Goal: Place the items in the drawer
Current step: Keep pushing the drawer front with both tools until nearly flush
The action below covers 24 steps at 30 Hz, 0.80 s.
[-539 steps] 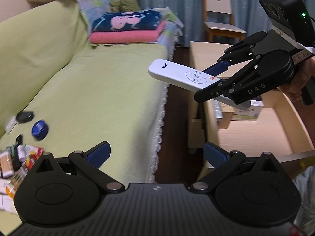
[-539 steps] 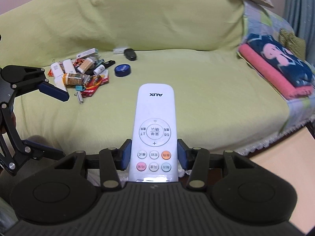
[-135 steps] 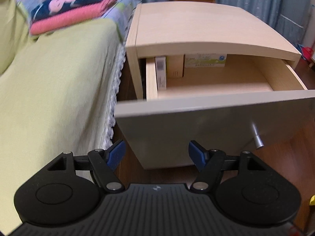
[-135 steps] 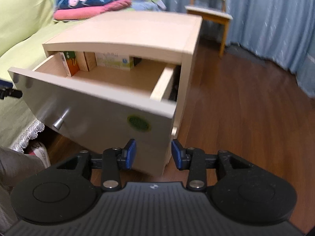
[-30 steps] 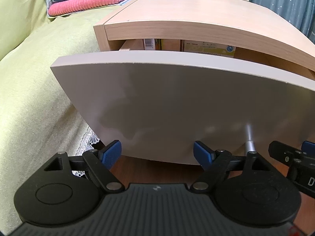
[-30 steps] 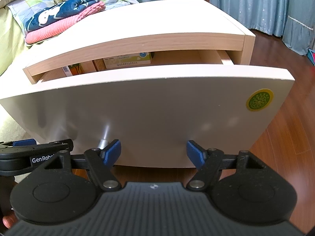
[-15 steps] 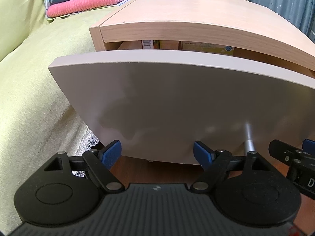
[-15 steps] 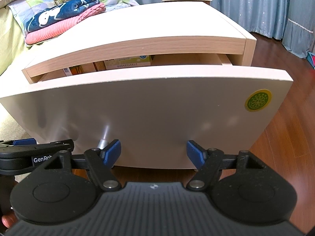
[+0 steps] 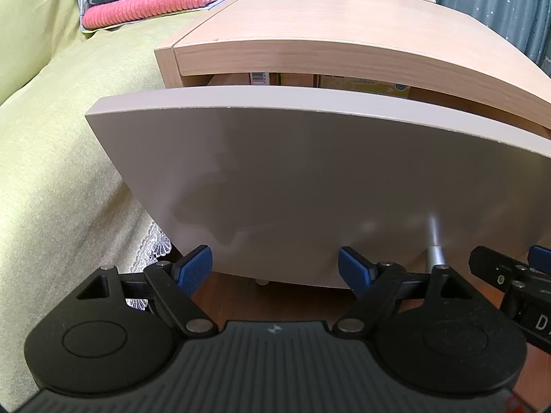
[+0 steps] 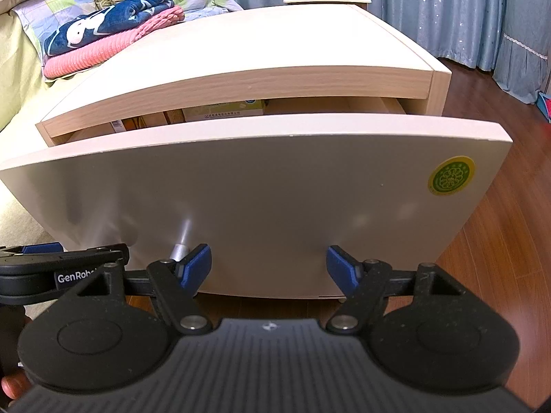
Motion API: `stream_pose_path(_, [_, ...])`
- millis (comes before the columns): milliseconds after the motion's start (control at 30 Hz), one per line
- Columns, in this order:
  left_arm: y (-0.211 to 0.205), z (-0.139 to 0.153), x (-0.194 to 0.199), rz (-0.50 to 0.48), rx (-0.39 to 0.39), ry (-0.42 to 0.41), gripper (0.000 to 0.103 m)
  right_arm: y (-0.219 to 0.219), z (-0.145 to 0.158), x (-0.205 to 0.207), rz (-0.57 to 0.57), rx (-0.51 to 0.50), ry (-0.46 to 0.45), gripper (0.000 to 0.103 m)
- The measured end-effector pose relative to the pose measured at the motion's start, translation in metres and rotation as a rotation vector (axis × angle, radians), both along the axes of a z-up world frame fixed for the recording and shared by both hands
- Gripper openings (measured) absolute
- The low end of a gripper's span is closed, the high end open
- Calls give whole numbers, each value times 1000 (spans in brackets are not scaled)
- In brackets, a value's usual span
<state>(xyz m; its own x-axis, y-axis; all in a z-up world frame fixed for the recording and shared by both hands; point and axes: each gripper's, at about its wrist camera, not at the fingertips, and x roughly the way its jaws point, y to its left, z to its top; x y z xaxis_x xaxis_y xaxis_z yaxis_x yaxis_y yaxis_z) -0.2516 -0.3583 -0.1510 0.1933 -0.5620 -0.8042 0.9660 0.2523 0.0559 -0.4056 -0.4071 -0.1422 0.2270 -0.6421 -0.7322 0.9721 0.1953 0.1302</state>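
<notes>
Both empty, spread-jawed tools, left gripper (image 9: 275, 263) and right gripper (image 10: 268, 263), face the nightstand's drawer front (image 10: 275, 189), slightly ajar with boxes inside, so closing seems underway, needing an even, square push.

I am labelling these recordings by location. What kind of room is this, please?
Most likely a bedroom or living room at home: a wooden cabinet with a part-open drawer, folded blankets on a green-covered sofa or bed, and blue curtains behind.
</notes>
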Motion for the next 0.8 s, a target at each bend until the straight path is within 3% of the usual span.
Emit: stream_pose_path(800, [-9, 0, 9, 1, 1, 13, 81, -6, -2, 1, -5, -7, 6, 73])
